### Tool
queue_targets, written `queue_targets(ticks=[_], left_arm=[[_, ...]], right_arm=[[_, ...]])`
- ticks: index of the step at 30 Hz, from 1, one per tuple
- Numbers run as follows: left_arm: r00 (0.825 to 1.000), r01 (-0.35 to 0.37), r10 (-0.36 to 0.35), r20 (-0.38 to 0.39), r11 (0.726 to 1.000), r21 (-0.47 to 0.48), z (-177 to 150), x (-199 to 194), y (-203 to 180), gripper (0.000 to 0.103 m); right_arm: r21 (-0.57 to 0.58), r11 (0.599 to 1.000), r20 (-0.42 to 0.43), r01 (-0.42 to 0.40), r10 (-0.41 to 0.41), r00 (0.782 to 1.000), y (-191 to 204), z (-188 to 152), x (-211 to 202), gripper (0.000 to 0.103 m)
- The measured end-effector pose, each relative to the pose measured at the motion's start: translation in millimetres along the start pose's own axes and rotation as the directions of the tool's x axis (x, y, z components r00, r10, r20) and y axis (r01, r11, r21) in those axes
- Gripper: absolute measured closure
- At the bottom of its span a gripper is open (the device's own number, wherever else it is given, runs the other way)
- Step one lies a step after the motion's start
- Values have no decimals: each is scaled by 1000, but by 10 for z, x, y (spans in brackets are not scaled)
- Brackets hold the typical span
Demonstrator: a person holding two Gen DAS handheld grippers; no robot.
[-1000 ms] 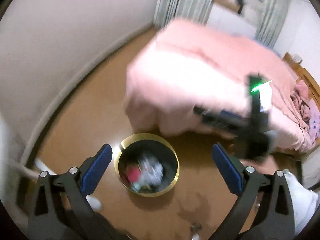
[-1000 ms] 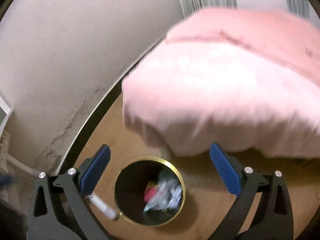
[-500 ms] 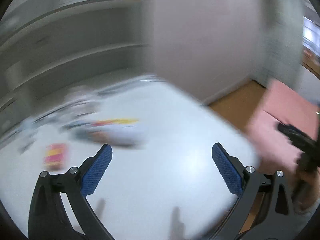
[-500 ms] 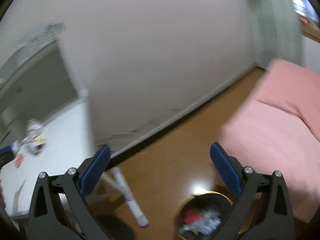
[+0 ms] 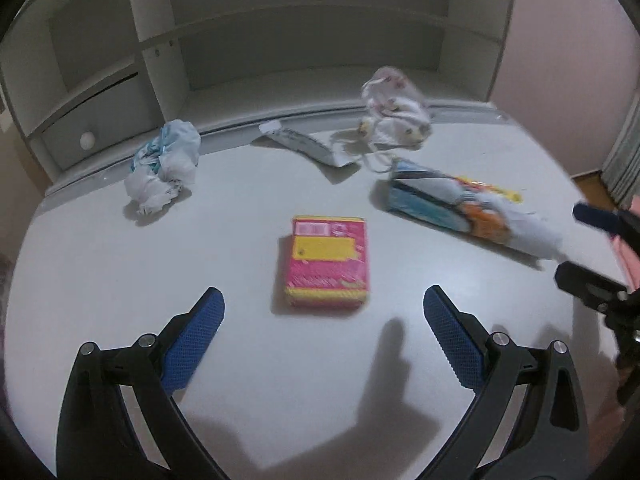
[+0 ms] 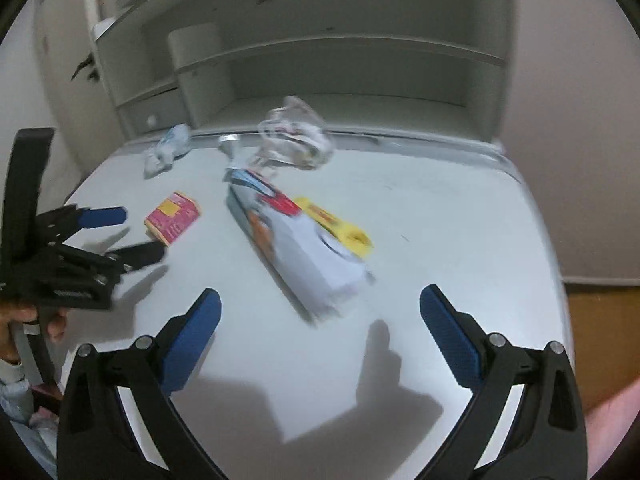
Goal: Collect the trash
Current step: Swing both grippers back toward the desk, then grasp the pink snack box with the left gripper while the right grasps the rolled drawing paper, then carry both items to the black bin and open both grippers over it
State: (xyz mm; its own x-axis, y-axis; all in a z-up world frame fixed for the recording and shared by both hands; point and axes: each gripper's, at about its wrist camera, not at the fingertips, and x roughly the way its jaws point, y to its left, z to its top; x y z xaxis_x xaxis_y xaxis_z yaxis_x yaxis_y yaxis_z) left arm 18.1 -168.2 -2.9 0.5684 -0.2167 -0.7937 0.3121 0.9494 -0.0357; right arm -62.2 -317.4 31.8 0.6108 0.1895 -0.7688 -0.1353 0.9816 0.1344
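Note:
A pink and yellow box (image 5: 328, 262) lies on the white desk (image 5: 120, 280), just ahead of my open, empty left gripper (image 5: 322, 320). A long colourful snack bag (image 5: 460, 208) lies to its right. A crumpled white and blue paper (image 5: 162, 166), a flat wrapper (image 5: 304, 144) and a clear crumpled bag (image 5: 394, 108) lie near the back. My right gripper (image 6: 320, 316) is open and empty, close in front of the snack bag (image 6: 296, 236). The pink box (image 6: 172, 218) is to its left, beside the left gripper (image 6: 120, 236).
White shelving (image 5: 280, 40) with a small drawer (image 5: 86, 140) stands behind the desk. A pale wall (image 6: 580, 120) and brown floor (image 6: 596, 320) lie to the right of the desk edge.
Both grippers have swung away from the gold bin on the floor by the pink bed and up to the desk with the trash. Both stay open.

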Motion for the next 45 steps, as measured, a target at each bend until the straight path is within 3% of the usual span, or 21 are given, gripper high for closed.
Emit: queue_targets(ticks=[3,7,11,14,16,17,19,21,23,28,33,35,39,43,45], left_arm=[[1000,11,-12,-10,1000,-19,65,95,86,6],[999,22,-22,-25,999,-26,110,144,146,7],[999,22,-21,-32,1000,17,136,194,158,28],[998,55,-54,-21,998,27,157,168,204,62],[996,91,-91,-22,996,0,153,143,268,62],[996,92,-92,-17,996,-3,145,128,280,62],[996,86,-86,-6,996,-5,119,96,314,62],[995,95,-95,-4,995,-12,108,79,364,62],[996,93,-93,0,996,-10,98,55,395,62],[996,94,-94,14,995,-18,89,-23,493,62],[995,101,-101,12,995,-26,48,-94,471,62],[994,108,-108,19,994,-18,59,-117,420,62],[988,131,-133,75,991,29,104,-372,238,62],[973,166,-184,140,978,129,243,-662,-275,62],[952,213,-253,172,952,220,295,-857,-766,62]], right_arm=[[-23,998,-7,-65,65,998,35,169,152,9],[-106,991,-63,-79,72,995,116,332,340,26],[-144,986,-121,-85,68,990,149,323,517,37],[-168,984,-149,-60,35,988,211,281,618,38],[-183,982,-139,-39,13,990,245,254,641,43],[-165,985,-132,-40,18,991,239,259,626,59],[-147,988,-134,-46,26,991,231,283,621,70],[-118,991,-133,-63,47,990,208,295,653,74],[-97,993,-122,-68,56,991,204,311,634,86],[-21,992,-69,-128,126,990,168,383,512,88],[0,986,-68,-168,168,983,230,347,519,88],[13,982,-42,-188,189,981,213,335,415,88],[92,971,124,-219,207,970,-109,273,-253,88],[189,968,266,-165,112,957,-619,-38,-1064,88],[261,960,298,-103,21,954,-924,-340,-1478,88]])
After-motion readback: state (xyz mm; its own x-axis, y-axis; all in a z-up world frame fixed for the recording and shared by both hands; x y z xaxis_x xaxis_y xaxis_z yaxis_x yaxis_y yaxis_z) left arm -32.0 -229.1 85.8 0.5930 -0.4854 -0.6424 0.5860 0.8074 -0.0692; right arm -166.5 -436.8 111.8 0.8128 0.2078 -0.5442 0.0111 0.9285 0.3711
